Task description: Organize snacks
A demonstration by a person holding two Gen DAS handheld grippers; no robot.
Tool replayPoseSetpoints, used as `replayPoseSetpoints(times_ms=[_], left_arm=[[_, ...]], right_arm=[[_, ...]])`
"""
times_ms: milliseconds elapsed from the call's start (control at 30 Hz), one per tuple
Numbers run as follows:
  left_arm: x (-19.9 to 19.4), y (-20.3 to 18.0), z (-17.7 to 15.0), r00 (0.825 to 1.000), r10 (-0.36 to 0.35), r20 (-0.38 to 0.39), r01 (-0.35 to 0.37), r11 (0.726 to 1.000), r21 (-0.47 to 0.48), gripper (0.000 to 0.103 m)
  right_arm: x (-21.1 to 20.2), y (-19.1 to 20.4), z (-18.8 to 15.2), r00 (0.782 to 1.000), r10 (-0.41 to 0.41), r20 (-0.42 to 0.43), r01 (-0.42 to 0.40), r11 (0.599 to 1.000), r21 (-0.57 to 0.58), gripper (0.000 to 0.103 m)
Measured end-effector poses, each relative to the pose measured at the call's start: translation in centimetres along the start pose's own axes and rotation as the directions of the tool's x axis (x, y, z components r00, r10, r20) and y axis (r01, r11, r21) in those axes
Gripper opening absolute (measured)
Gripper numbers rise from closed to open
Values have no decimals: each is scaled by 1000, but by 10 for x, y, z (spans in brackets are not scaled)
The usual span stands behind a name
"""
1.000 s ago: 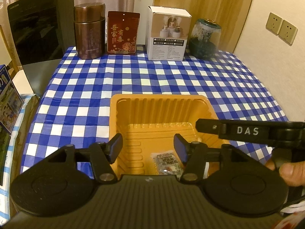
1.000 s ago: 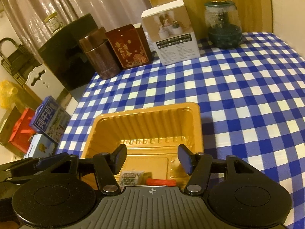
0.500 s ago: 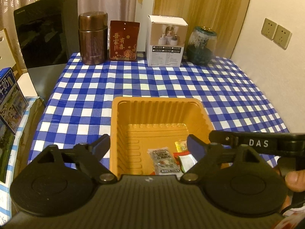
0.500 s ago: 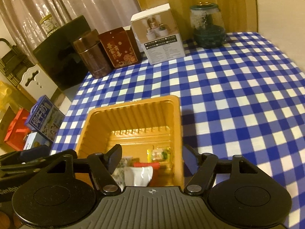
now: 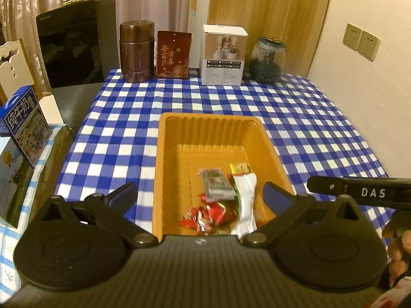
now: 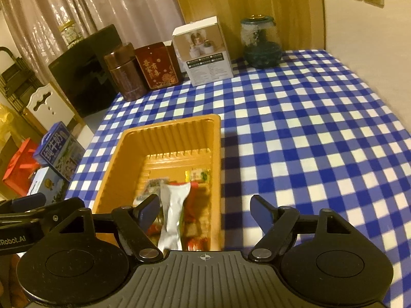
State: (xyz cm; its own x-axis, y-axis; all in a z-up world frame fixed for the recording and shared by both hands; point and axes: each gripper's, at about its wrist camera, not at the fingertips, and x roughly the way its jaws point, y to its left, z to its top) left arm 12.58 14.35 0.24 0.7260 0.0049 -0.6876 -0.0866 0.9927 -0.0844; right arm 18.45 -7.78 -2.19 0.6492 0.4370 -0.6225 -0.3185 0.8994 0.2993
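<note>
An orange plastic tray (image 5: 213, 125) (image 6: 164, 136) sits on the blue checked tablecloth. Several snack packets lie in its near end: a white packet (image 5: 245, 200) (image 6: 173, 213), a grey packet (image 5: 217, 183), red wrappers (image 5: 208, 215) and a small yellow-green packet (image 6: 197, 174). My left gripper (image 5: 201, 196) is open and empty, raised above the tray's near end. My right gripper (image 6: 205, 211) is open and empty, above the tray's near right rim. The right gripper's body shows at the right of the left wrist view (image 5: 359, 192).
At the table's far edge stand a brown canister (image 5: 136, 51), a red box (image 5: 173, 55), a white box (image 5: 223, 55) and a glass jar (image 5: 267, 60). A black appliance (image 5: 74, 48) and milk cartons (image 5: 25, 123) are off the left edge. A wall lies to the right.
Both grippers have opened wider and pulled back and up from the tray. More snack packets now show in the tray's near end.
</note>
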Motion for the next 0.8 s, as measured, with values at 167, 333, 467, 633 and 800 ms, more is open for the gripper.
replayPoseSetpoints(times_ms=[167, 333, 467, 633, 800], left_arm=[[-18, -4, -22, 1000, 25, -2, -25, 1000, -19, 103], [-30, -10, -40, 999, 43, -30, -44, 999, -17, 103], [-40, -14, -51, 998, 58, -40, -58, 998, -11, 103], [-52, -17, -64, 996, 71, -54, -71, 997, -7, 103], [-64, -19, -74, 994, 102, -49, -103, 994, -26, 103]], right_arm=[[-21, 0, -16, 1000, -4, 3, 4, 1000, -7, 78], [-38, 2, -33, 1000, -15, 8, 16, 999, -30, 79], [-47, 2, -47, 1000, -24, -1, 24, 999, -49, 79], [-57, 3, -63, 999, -33, -10, 32, 997, -66, 79], [-69, 6, -78, 999, -40, -17, 38, 995, -90, 79]])
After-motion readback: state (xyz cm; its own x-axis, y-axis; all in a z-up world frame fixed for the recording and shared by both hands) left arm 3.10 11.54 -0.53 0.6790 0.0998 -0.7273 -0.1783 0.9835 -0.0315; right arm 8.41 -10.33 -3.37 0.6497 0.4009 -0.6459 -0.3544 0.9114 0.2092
